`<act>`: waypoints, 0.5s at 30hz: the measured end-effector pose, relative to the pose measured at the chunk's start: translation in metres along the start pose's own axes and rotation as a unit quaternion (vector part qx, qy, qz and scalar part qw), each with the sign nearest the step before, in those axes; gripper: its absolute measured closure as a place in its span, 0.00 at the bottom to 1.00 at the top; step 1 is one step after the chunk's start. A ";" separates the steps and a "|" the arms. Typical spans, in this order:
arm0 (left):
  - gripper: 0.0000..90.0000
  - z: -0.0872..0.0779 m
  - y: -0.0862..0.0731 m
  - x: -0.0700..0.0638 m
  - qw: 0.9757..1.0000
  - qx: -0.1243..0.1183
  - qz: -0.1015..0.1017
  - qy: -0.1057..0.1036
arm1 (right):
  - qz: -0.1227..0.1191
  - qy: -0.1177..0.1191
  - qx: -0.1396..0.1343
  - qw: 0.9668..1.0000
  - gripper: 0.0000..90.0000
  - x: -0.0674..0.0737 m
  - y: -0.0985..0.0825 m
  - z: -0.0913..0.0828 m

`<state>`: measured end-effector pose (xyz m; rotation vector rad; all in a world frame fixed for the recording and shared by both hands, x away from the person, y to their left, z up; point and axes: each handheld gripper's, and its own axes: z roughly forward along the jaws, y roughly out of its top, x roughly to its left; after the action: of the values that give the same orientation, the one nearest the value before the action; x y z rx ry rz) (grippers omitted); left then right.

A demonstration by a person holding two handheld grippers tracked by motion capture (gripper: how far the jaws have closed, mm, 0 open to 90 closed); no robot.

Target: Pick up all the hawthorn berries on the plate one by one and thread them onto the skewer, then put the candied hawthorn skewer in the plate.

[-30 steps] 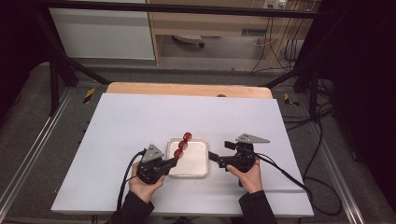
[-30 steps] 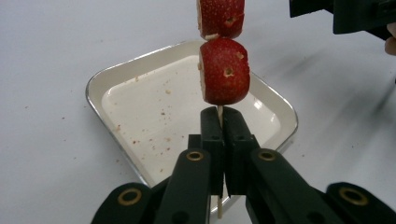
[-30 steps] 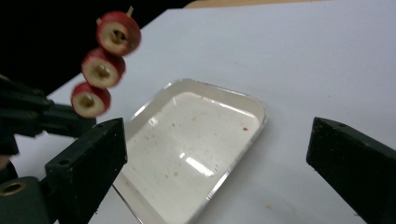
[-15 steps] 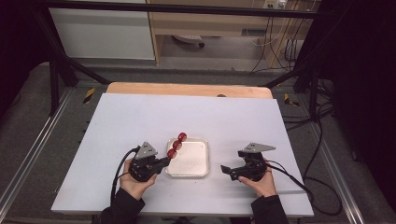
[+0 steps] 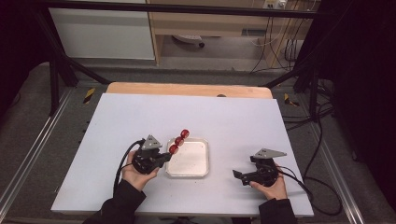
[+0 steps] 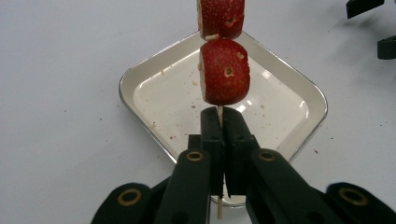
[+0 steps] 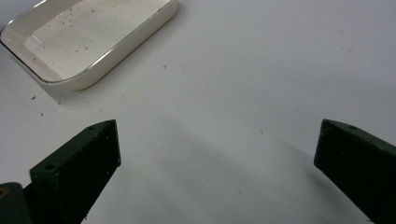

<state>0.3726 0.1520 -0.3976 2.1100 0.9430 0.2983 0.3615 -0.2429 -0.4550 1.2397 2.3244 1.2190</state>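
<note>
A wooden skewer [image 6: 218, 111] carries three red strawberry pieces [image 5: 179, 140], two of them close up in the left gripper view [image 6: 224, 77]. My left gripper [image 5: 166, 156] [image 6: 219, 116] is shut on the stick just below the lowest piece. It holds the skewer slanting up over the left edge of a white tray [image 5: 201, 161] [image 6: 140, 70]. My right gripper [image 5: 239, 176] [image 7: 218, 137] hovers low over bare table to the right of the tray [image 7: 116, 56], jaws wide apart with nothing between them.
The tray holds only crumbs and red specks. The white tabletop [image 5: 233, 121] stretches around it, with a wooden strip [image 5: 187, 88] at the far edge. Cables trail from both grippers toward the near edge. Metal rails and dark floor flank the table.
My right gripper has drawn away from the tray's right edge, rightward and toward the near edge. The left gripper and skewer have hardly shifted.
</note>
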 end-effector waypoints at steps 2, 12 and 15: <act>0.98 0.003 0.001 0.001 1.000 0.006 -0.002 0.001 | 0.004 0.002 0.001 1.000 0.01 0.000 -0.001 -0.001; 0.98 0.021 0.008 0.000 0.999 0.042 -0.004 0.000 | -0.001 -0.001 0.008 1.000 0.01 -0.002 -0.005 -0.003; 0.98 0.027 0.008 -0.002 0.999 0.052 -0.006 0.002 | -0.003 0.000 0.008 1.000 0.01 -0.002 -0.005 -0.003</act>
<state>0.3886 0.1325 -0.4090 2.1984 0.9935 0.2522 0.3579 -0.2476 -0.4571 1.2371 2.3399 1.2013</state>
